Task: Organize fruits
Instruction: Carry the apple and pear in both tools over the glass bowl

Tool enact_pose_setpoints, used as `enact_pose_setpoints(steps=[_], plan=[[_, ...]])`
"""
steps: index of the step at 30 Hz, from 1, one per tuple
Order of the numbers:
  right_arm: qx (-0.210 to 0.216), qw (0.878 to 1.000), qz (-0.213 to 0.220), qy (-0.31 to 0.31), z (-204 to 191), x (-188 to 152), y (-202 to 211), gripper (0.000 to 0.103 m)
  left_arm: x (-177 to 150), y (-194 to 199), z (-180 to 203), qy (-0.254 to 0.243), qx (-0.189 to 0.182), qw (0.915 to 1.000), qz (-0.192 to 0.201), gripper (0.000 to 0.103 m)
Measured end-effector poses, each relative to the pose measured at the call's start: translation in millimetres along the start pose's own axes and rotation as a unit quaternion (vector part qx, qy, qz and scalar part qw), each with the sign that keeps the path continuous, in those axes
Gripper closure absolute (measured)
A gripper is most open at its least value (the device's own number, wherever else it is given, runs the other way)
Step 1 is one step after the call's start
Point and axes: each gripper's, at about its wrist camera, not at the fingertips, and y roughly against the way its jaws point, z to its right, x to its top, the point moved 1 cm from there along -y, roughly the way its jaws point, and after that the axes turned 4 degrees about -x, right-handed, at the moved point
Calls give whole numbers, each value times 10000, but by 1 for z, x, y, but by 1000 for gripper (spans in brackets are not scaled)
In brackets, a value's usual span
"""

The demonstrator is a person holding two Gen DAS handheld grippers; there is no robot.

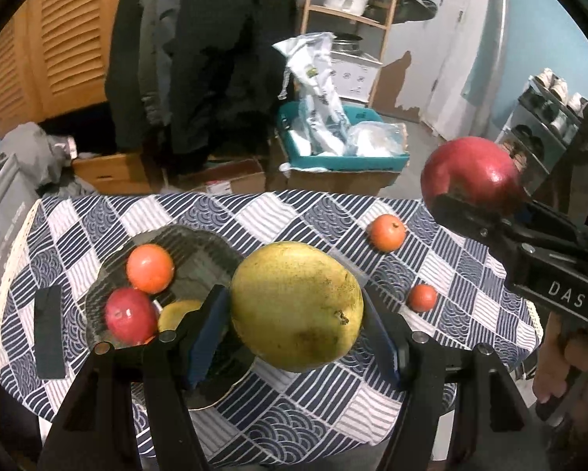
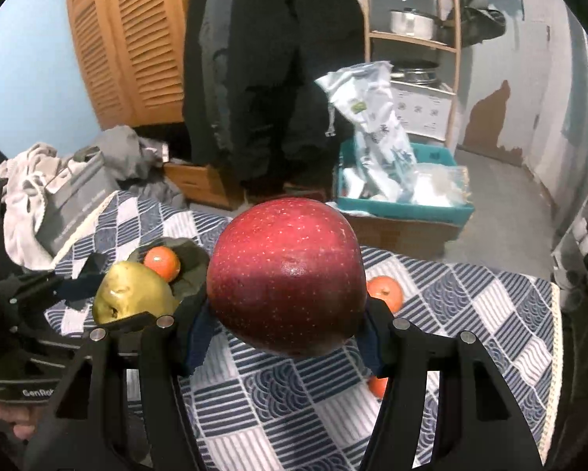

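A: How are the two grippers posed?
B: Both hang above the tabletop point(image 1: 470, 274), left gripper point(image 1: 295, 329) over the dark bowl's point(image 1: 199, 251) near edge, right gripper point(image 2: 286, 325) raised off to the right.
A: And the surroundings?
B: Blue patterned cloth; dark coats point(image 2: 262, 78) and a wooden shelf point(image 2: 411, 37) behind.
A: The fingers?
B: Left fingers point(image 1: 209, 329) clamp a yellow-green pear point(image 1: 295, 306); right fingers point(image 2: 199, 333) clamp a red apple point(image 2: 288, 278). Two oranges point(image 1: 386, 232) lie loose on the cloth.
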Motion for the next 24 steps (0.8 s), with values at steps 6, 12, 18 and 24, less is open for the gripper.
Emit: enact_pose_setpoints(steps=[6, 12, 18, 24], plan=[[224, 9996, -122, 122, -24, 6, -20, 42, -9, -3, -26, 209, 166, 9996, -70, 34], [427, 9985, -301, 182, -47, 9, -48, 42, -22, -15, -53, 445, 311, 9981, -275, 34], [552, 9961, -584, 365, -71, 3, -83, 42, -38, -31, -77, 662, 415, 9956, -527, 34], [692, 9917, -970, 473, -89, -10, -118, 42, -52, -43, -94, 810, 522, 9927, -730, 34]])
